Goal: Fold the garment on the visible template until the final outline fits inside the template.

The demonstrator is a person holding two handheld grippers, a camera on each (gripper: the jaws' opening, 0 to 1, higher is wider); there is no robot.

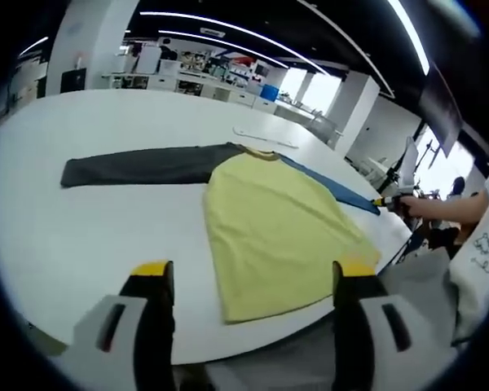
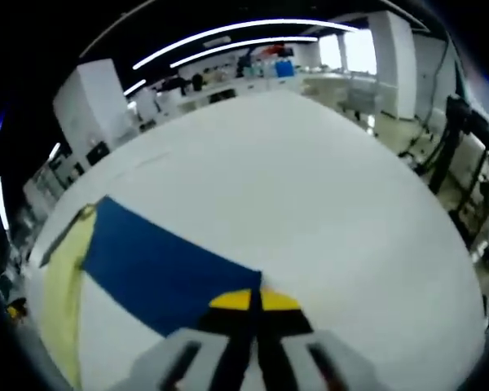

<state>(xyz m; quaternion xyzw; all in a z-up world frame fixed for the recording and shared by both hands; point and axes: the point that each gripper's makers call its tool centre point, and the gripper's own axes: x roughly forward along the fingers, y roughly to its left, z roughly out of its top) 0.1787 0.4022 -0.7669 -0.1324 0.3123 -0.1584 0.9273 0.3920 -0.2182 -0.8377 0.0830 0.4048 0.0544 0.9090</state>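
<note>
Currently my left gripper (image 1: 253, 281) hovers with jaws spread apart, empty, near the bench (image 1: 106, 122) edge. Ahead at 12 o'clock lies the garment (image 1: 269, 228), yellow body flat, grey sleeve (image 1: 147, 167) extended toward 10 o'clock. My right gripper (image 2: 254, 300) has jaws clenched on the blue sleeve (image 2: 163, 273) cuff, at 2 o'clock in the left gripper view.

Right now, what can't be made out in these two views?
- Template outline: thin pale line on the white table, left gripper view; too faint to trace.
- Blue sleeve cuff: right gripper view, hidden under the shut right gripper.
- Yellow shirt body: right gripper view, cut off by the edge.
</note>
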